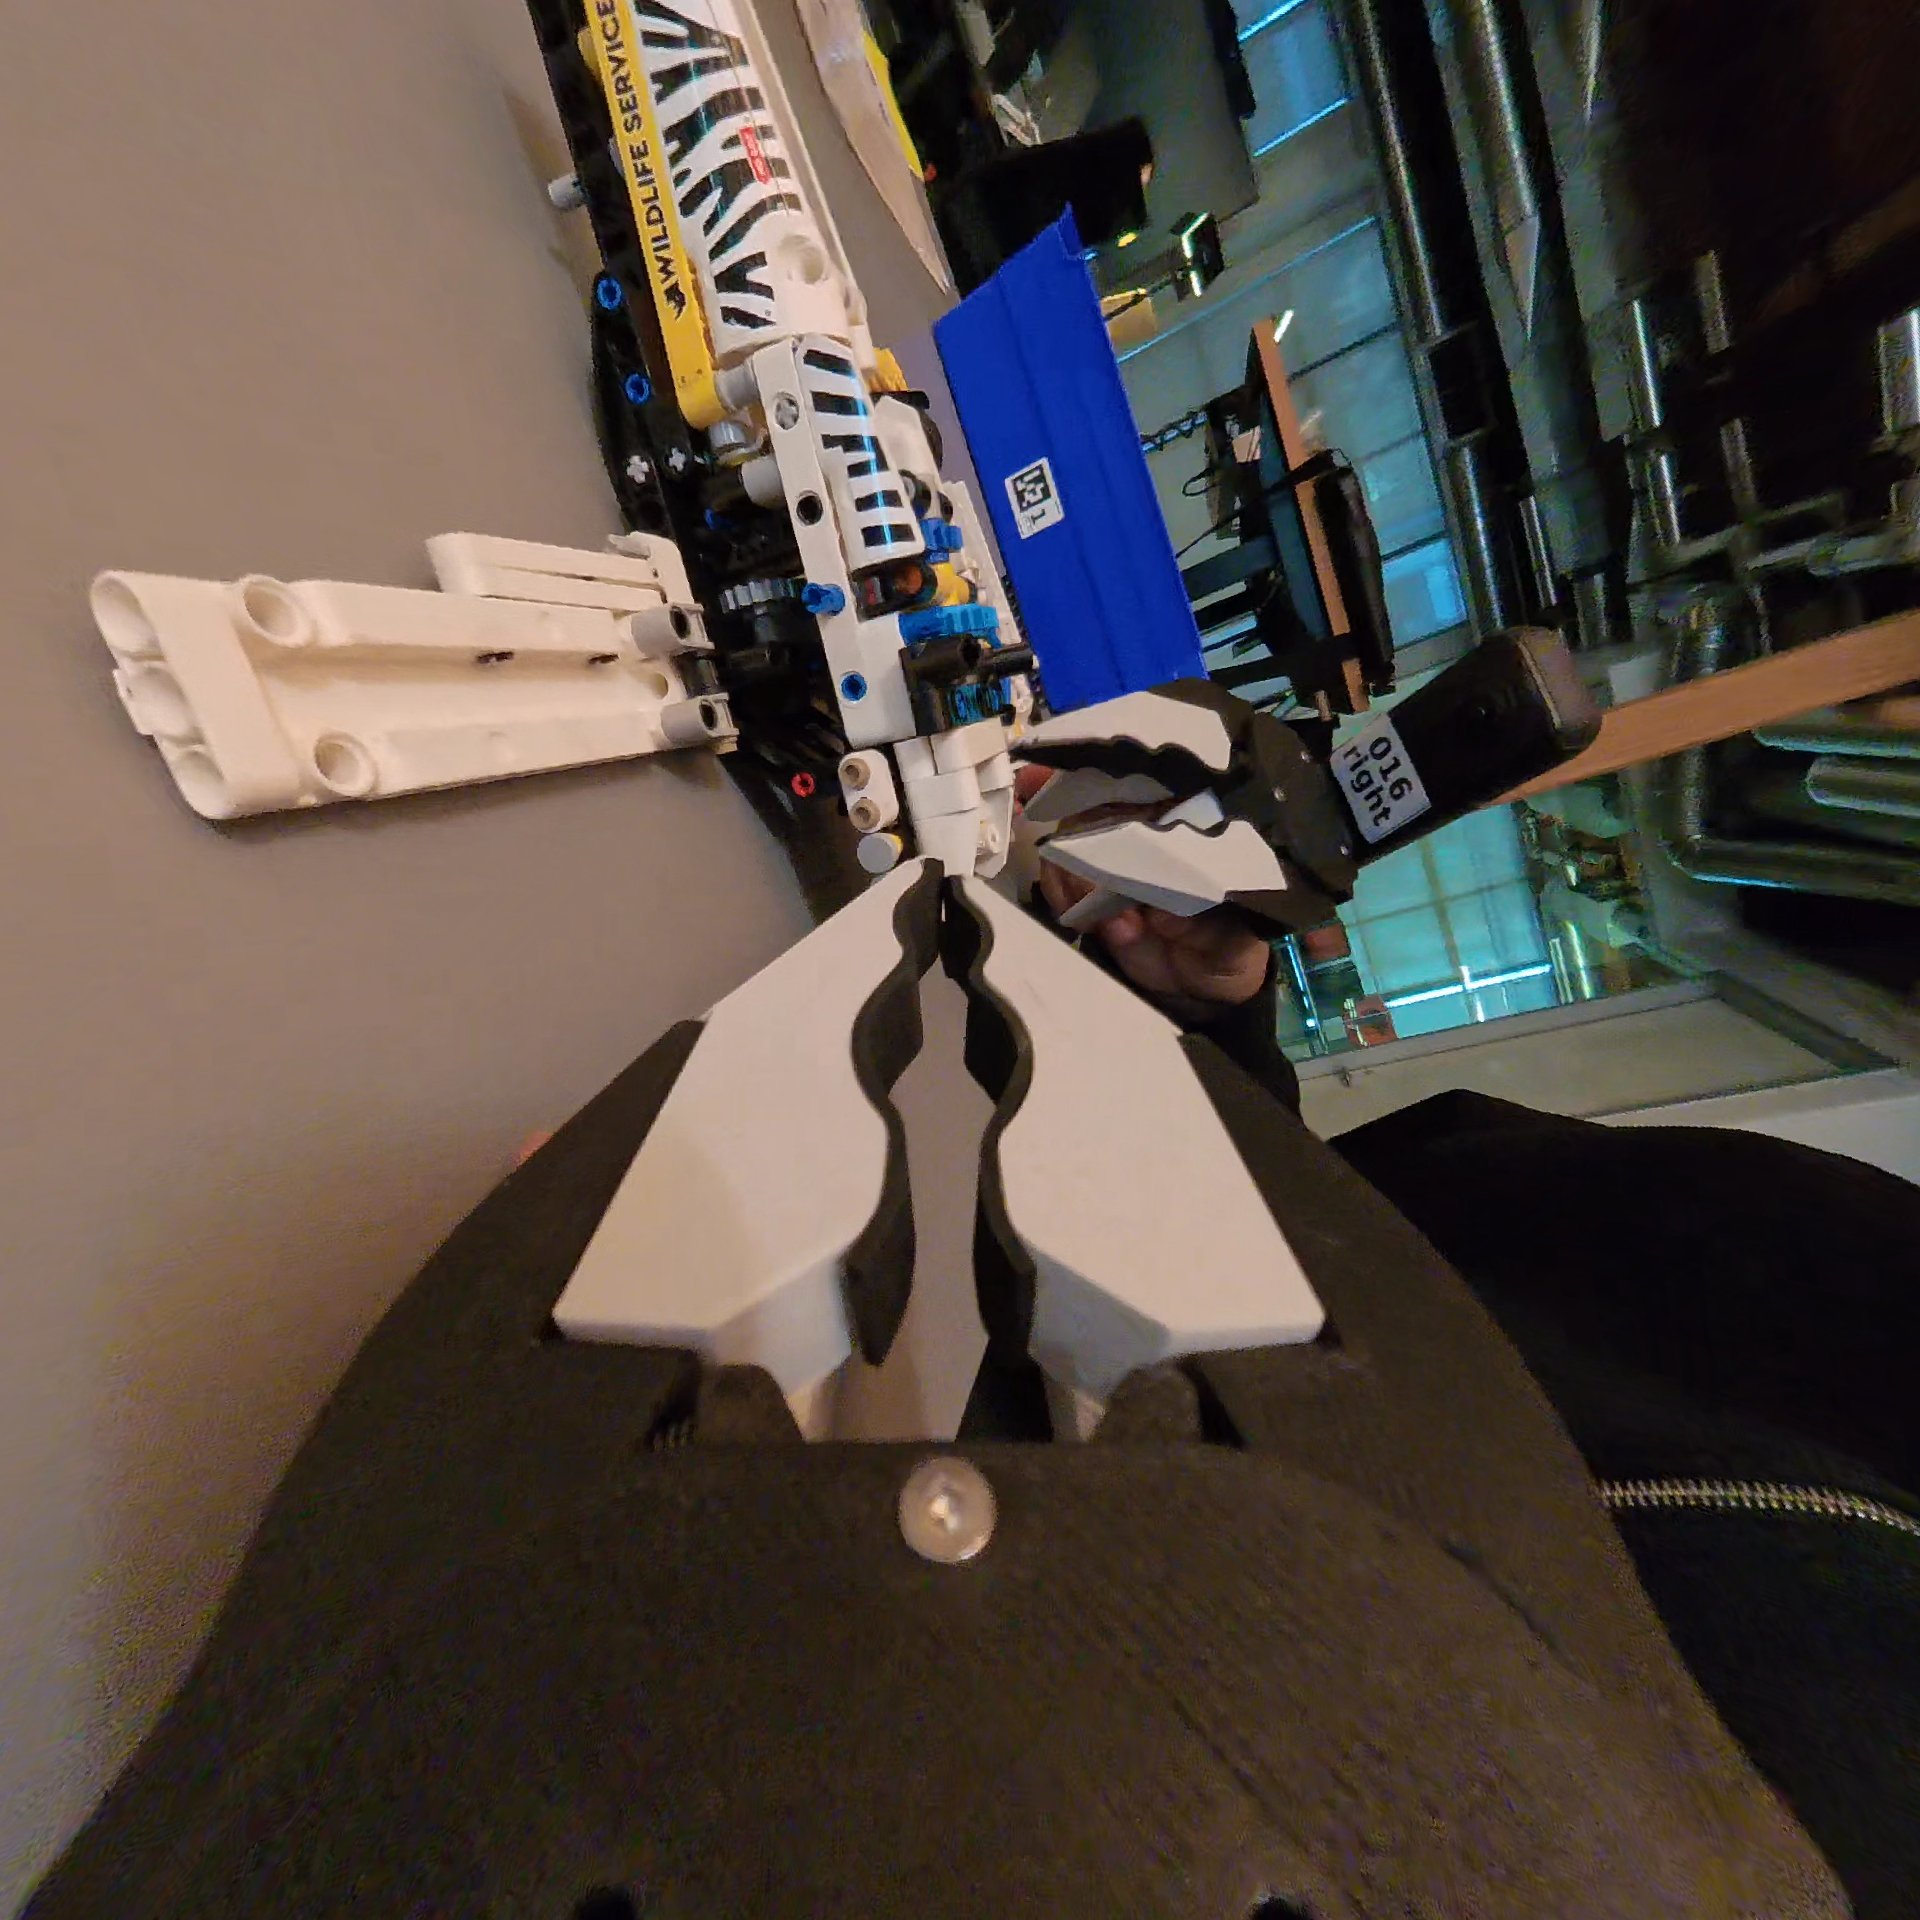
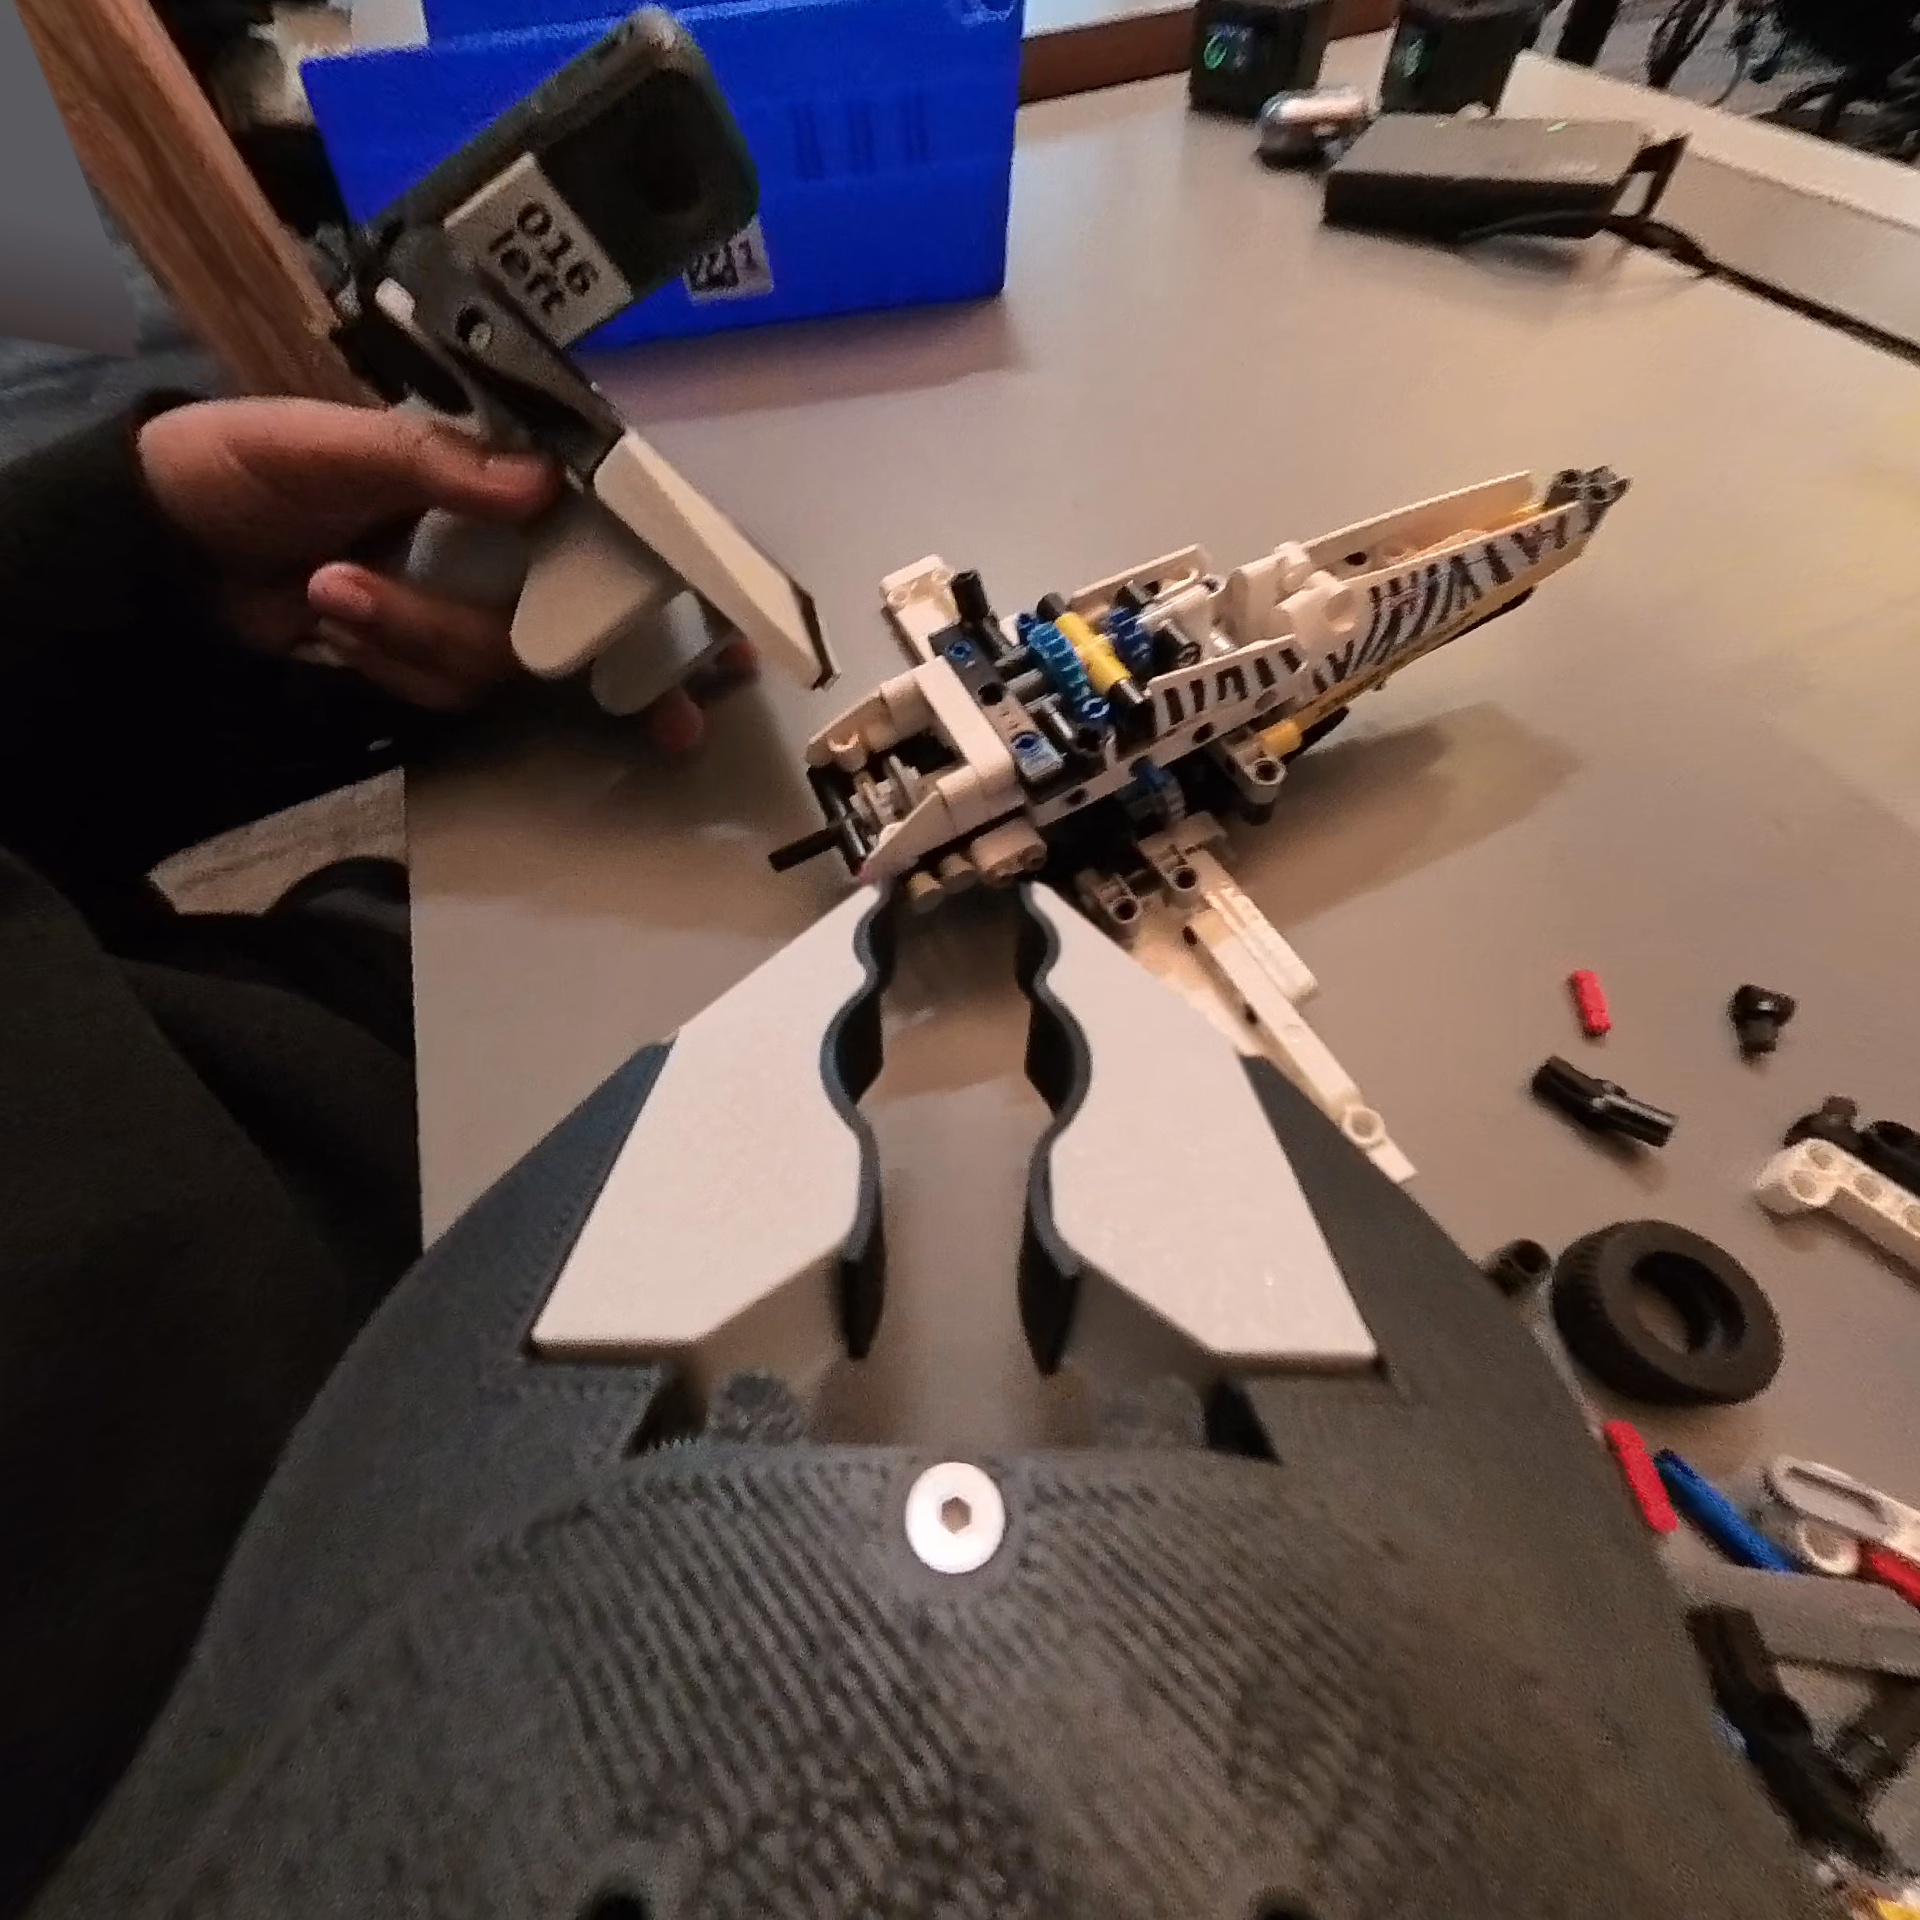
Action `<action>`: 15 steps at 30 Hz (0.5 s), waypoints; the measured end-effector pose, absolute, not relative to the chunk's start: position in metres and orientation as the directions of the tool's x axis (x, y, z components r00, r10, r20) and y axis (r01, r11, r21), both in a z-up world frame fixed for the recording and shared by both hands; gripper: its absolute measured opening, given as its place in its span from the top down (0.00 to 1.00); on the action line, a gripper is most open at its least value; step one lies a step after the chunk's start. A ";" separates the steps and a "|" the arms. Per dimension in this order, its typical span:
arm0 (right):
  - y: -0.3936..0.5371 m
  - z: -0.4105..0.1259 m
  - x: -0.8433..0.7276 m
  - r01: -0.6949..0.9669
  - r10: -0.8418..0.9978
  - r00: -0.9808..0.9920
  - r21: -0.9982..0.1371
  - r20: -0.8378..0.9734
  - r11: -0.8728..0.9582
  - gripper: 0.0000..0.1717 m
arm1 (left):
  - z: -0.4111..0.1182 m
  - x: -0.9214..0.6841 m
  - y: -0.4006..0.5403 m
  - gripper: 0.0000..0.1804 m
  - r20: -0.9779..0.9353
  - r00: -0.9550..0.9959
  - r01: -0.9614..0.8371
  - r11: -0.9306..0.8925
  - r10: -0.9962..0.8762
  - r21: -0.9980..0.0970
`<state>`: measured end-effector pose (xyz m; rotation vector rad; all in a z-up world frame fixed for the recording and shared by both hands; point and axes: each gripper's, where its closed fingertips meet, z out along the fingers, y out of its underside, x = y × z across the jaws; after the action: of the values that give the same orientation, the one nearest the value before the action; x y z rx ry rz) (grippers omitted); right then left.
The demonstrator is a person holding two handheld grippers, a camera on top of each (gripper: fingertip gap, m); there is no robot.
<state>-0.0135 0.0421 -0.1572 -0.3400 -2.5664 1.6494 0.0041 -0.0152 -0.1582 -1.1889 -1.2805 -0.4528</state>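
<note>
A white brick-built plane model with zebra stripes and yellow trim (image 1: 821, 499) lies on the grey table (image 1: 260, 1039), its white wing (image 1: 364, 686) spread flat. My left gripper (image 1: 940, 883) is shut, its tips at the model's white tail end. In the right wrist view the left gripper (image 2: 816, 665) hangs just above and left of the model (image 2: 1039, 727), with nothing seen between its pads. My right gripper (image 2: 956, 899) is open, its fingers flanking the tan pegs under the tail, with no pressing visible. The right gripper also shows in the left wrist view (image 1: 1029, 790), beside the tail.
A blue bin (image 2: 831, 156) stands behind the model. Loose parts lie at the right: a black tyre (image 2: 1662, 1325), a red pin (image 2: 1590, 1000), a black connector (image 2: 1605, 1101), a white beam (image 2: 1839, 1195). A black box with a cable (image 2: 1486, 177) sits far back. The tips of one gripper are about 7 cm away from the tips of the other.
</note>
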 end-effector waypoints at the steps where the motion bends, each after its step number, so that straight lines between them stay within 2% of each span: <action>1: 0.041 -0.160 -0.012 0.142 0.210 -0.976 -0.898 -0.057 0.416 0.89 | -0.158 0.004 -0.015 1.00 0.896 0.303 0.823 0.385 0.326 -0.418; 5: 0.039 -0.167 -0.009 0.200 0.177 -0.975 -0.870 -0.132 0.450 0.90 | -0.160 0.006 -0.009 0.98 0.903 0.299 0.846 0.352 0.307 -0.400; 7: 0.038 -0.166 -0.010 0.293 0.174 -0.955 -0.857 -0.240 0.425 0.91 | -0.162 0.006 -0.007 0.98 0.908 0.293 0.856 0.341 0.300 -0.389; 11: 0.036 -0.145 -0.009 0.562 0.087 -0.824 -0.784 -0.561 0.264 0.87 | -0.162 0.005 -0.006 0.98 0.908 0.293 0.859 0.334 0.300 -0.387; 15: 0.043 -0.145 -0.016 0.670 0.080 -0.737 -0.712 -0.671 0.210 0.90 | -0.163 0.003 -0.006 0.98 0.909 0.292 0.859 0.336 0.298 -0.387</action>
<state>-0.0158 0.0426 -0.1451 -0.9673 -2.7817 2.1757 0.0032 -0.0061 -0.1626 -1.2200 -1.2674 -0.5342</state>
